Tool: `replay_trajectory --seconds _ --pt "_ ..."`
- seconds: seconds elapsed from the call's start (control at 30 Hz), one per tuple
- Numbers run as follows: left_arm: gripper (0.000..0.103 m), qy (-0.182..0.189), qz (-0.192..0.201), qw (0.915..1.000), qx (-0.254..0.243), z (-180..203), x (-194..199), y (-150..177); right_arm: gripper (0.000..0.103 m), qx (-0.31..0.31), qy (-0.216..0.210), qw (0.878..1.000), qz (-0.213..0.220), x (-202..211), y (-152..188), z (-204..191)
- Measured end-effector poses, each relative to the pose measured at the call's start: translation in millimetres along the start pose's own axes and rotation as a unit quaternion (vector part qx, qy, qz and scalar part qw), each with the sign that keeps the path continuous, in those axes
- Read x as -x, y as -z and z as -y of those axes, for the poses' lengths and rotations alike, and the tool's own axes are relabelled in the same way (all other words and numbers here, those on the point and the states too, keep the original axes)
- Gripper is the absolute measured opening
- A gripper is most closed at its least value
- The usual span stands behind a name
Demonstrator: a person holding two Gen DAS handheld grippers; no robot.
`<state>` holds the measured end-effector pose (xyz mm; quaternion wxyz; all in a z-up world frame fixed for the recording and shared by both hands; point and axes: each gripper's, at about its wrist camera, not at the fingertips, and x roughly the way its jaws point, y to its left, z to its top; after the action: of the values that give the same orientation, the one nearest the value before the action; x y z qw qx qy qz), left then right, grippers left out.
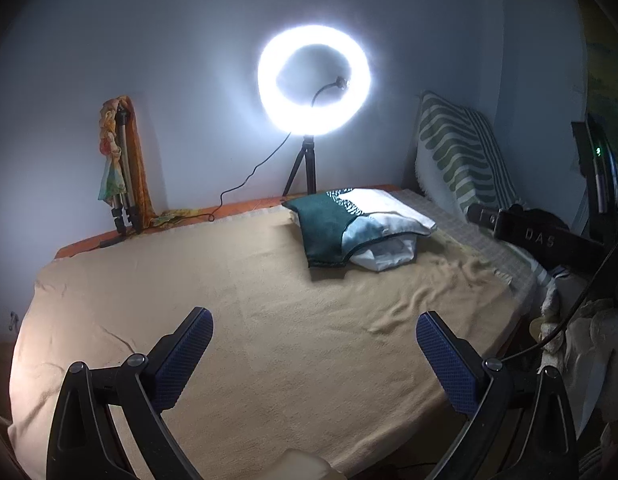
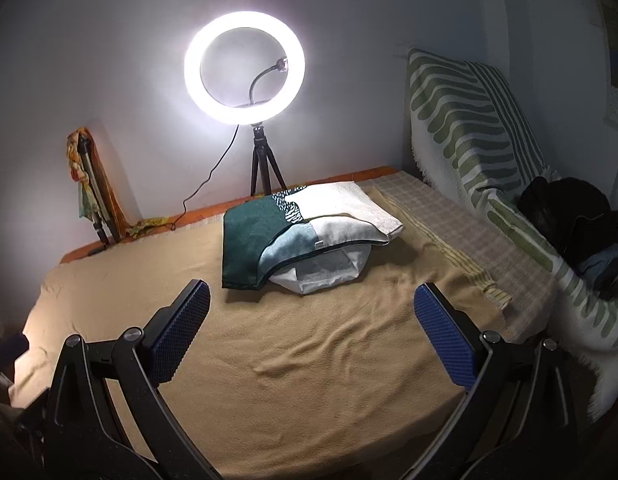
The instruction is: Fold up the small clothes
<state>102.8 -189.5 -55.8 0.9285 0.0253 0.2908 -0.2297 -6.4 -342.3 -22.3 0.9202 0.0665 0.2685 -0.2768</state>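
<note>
On the far half of the bed, near the wall, lies the pile of small clothes (image 1: 359,230) (image 2: 309,236). On top is a flat folded piece, dark green at the left and pale blue and white to the right, with a small patterned patch near its far edge. Under it a white garment (image 1: 383,254) (image 2: 321,274) comes out at the near side, a little crumpled. The pile rests on the tan blanket (image 1: 237,320) (image 2: 293,360) that covers the bed; the blanket has soft wrinkles just in front of the pile and to its right.

The left tool (image 1: 313,334) is above the near part of the blanket, well apart from the pile. Its two blue-padded fingers are spread wide and nothing is between them. The right tool (image 2: 312,308) is also spread wide and empty, with the pile seen between and beyond its fingers, not touching them.

Along the right edge of the bed a checked cloth (image 1: 469,232) (image 2: 461,232) lies beside the tan blanket. Further right, a white throw with green stripes (image 1: 457,152) (image 2: 469,120) is draped over something upright. Behind the pile, by the wall, a lit ring light (image 1: 313,80) (image 2: 245,68) stands on a small black tripod (image 1: 303,168) (image 2: 265,168), with a cable going down to the left. At the far left, a folded tripod (image 1: 123,176) (image 2: 93,200) with orange and yellow cloth hung on it leans against the wall.
</note>
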Motion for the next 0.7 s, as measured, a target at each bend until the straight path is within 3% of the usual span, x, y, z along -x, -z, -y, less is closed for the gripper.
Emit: replay_trajectory --seconds 0.7 --pt "0.103 -0.026 0.007 0.9995 -0.017 0.2 -1.4 5.6 0.103 0.049 0.014 0.998 -0.026 -22.4 29.9 -25.8"
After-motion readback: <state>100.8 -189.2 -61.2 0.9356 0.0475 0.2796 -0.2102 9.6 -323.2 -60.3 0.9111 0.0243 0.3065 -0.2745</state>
